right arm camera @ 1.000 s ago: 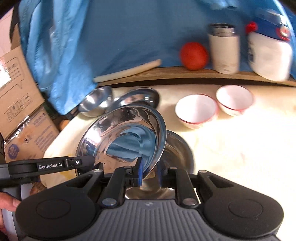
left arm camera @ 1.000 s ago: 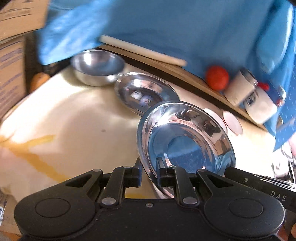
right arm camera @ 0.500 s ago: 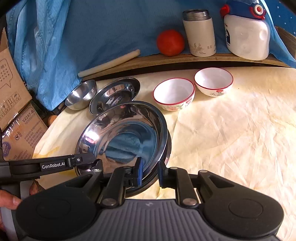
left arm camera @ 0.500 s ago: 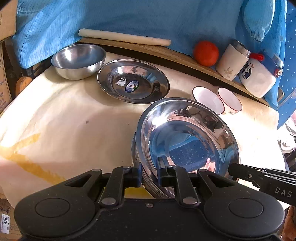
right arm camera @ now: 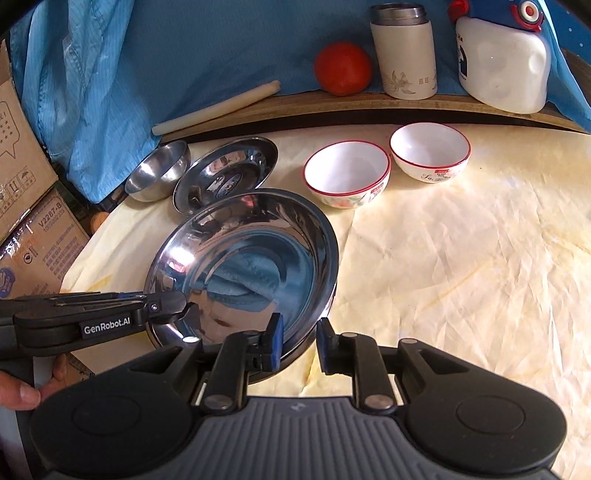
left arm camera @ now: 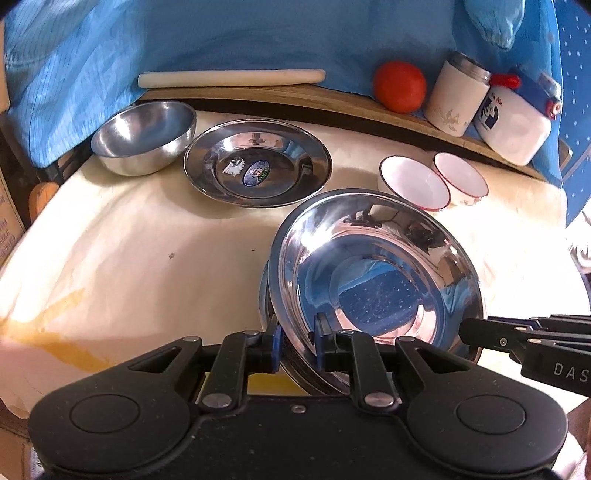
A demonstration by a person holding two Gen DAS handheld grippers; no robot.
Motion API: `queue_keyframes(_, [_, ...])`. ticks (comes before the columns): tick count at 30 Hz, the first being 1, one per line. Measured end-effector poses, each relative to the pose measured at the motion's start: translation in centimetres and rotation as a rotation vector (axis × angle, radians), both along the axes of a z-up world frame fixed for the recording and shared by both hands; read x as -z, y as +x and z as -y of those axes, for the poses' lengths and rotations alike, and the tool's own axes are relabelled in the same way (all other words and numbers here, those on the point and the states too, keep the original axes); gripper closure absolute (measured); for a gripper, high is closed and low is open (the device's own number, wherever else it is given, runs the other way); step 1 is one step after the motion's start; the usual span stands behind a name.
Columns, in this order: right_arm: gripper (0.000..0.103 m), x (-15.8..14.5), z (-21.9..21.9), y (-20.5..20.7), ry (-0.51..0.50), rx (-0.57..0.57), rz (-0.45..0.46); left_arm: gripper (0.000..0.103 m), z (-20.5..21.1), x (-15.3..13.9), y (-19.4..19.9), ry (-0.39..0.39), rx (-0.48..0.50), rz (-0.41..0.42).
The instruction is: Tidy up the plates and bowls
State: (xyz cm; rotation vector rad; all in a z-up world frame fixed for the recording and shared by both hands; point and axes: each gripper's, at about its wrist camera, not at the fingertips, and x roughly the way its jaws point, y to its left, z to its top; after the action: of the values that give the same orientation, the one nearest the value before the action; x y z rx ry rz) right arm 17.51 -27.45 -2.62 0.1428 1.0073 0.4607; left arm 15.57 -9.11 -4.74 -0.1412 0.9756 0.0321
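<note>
— Looking at the big steel plate [left arm camera: 376, 280] first: where do you have it?

— Nested on top of another steel dish [left arm camera: 264, 295], whose rim peeks out on one side only. Both sit on the yellowish cloth [left arm camera: 129, 258], close in front of me.

— And your tools?

— I've got the left gripper [left arm camera: 298, 343] straddling the near rim, one pad inside and one outside. Its jaws have just been opening; the gap is narrow but looser than the rim, so I'm not pinching. The right gripper [right arm camera: 300, 339] is the same on the opposite side (rim between the blue pads, daylight next to the outer one), its jaws also just opening.

— What's around it?

— Behind it lies a flatter steel plate [left arm camera: 258, 162] with a sticker in its middle, and beside that a small steel bowl [left arm camera: 144, 136]. To the other side stand two white bowls [left arm camera: 413, 182], red-rimmed and touching. Further back, a wooden ledge [left arm camera: 332, 101] carries a pale stick [left arm camera: 232, 78], a tomato [left arm camera: 399, 86], a flask [left arm camera: 456, 98] and a white jug [left arm camera: 517, 125], against blue fabric [left arm camera: 221, 33]. Cardboard boxes [right arm camera: 33, 236] stand off the table's edge.
</note>
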Motion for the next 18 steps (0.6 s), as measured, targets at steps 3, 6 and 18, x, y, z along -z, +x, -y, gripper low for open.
queue_keyframes(3, [0.081,0.05,-0.04,0.04,-0.002,-0.003,-0.007,0.084,0.29,-0.04,0.05,0.020,0.009,-0.006])
queue_keyframes(6, [0.081,0.13,-0.03,0.14,-0.004,-0.007,-0.012,0.084,0.34,-0.04,-0.02,0.025,0.011,-0.009])
queue_keyframes(18, [0.078,0.32,-0.29,0.26,-0.026,-0.029,-0.021,0.081,0.91,0.06,0.02,0.106,0.025,-0.050])
